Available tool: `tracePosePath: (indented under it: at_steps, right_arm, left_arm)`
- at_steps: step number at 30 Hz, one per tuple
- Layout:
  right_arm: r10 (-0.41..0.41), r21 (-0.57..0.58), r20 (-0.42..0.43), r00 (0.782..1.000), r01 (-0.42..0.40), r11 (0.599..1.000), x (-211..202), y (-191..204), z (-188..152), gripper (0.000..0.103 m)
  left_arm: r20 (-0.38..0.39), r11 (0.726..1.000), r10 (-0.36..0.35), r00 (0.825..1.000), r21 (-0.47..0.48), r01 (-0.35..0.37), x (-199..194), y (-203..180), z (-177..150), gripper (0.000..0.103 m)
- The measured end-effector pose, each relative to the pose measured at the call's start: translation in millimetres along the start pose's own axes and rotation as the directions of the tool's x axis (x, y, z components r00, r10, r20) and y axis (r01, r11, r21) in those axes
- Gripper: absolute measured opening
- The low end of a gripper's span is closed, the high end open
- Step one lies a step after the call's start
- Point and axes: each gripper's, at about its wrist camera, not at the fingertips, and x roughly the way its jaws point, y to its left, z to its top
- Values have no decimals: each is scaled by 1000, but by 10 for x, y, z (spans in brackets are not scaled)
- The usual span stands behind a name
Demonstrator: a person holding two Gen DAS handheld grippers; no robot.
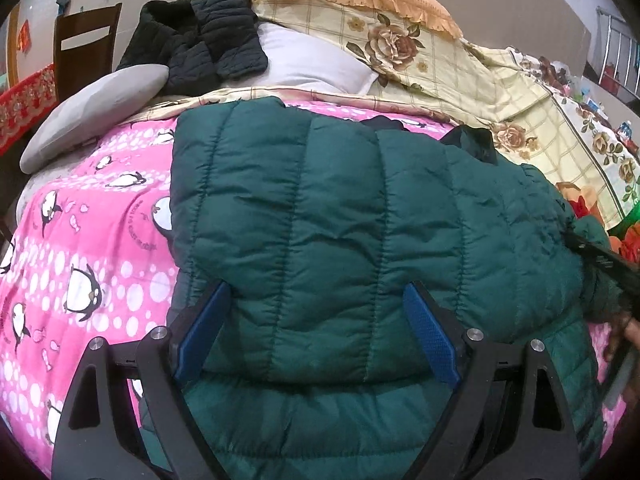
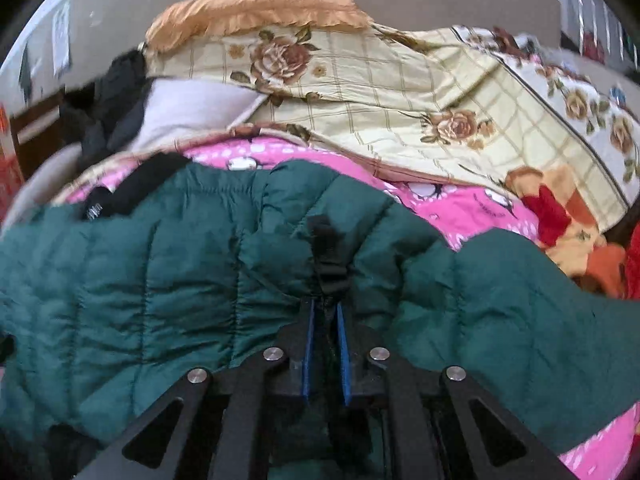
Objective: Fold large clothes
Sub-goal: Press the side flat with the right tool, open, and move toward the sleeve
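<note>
Your jacket lies on the blanket on the bed; behind it sit a quilt, pillows left, and another jacket.

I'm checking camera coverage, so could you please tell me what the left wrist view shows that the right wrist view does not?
Only the left wrist view shows the left gripper open wide over the green puffer jacket, the grey cushion and the wooden chair. Only the right wrist view shows the right gripper shut on a jacket fold. Both share the jacket, the pink penguin blanket, the floral quilt and the orange pillow.
</note>
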Motion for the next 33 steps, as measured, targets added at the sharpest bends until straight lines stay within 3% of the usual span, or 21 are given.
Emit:
tracePosePath:
  at_steps: [2,3,12,16,19,22,28,33]
  right_arm:
    - [29,36,9,1000,-29,999,-175,-119,-12,59]
    - [46,45,21,999,-47,998,-258,-156,-28,62]
    - [108,-38,39,993,-107,994,-694,30,-178,63]
    - [119,-66,-14,993,-119,991,-524,207,-292,62]
    - [76,-115,-27,997,-79,990,-424,368,-371,62]
    - [39,-142,-99,994,-53,988,-208,435,-455,62]
    - [122,-32,-82,989,-125,992,-411,202,-464,62]
    - [98,45,-47,994,-95,994,-730,-258,-478,62]
  left_arm:
    - [5,1000,2,1000,3,-2,-5,-1,-13,88]
    - [7,1000,1,1000,2,-1,-4,0,-15,88]
    - [37,1000,-8,999,5,8,-213,-28,-40,88]
    - [38,1000,-13,999,13,13,-267,-32,-49,88]
    - [47,1000,-11,999,13,10,-310,3,-55,88]
    - [48,1000,-15,999,8,15,-334,21,-54,88]
    - [72,999,-33,997,41,30,-477,-39,-82,88]
    - [82,994,-108,991,12,107,-579,-72,-68,88]
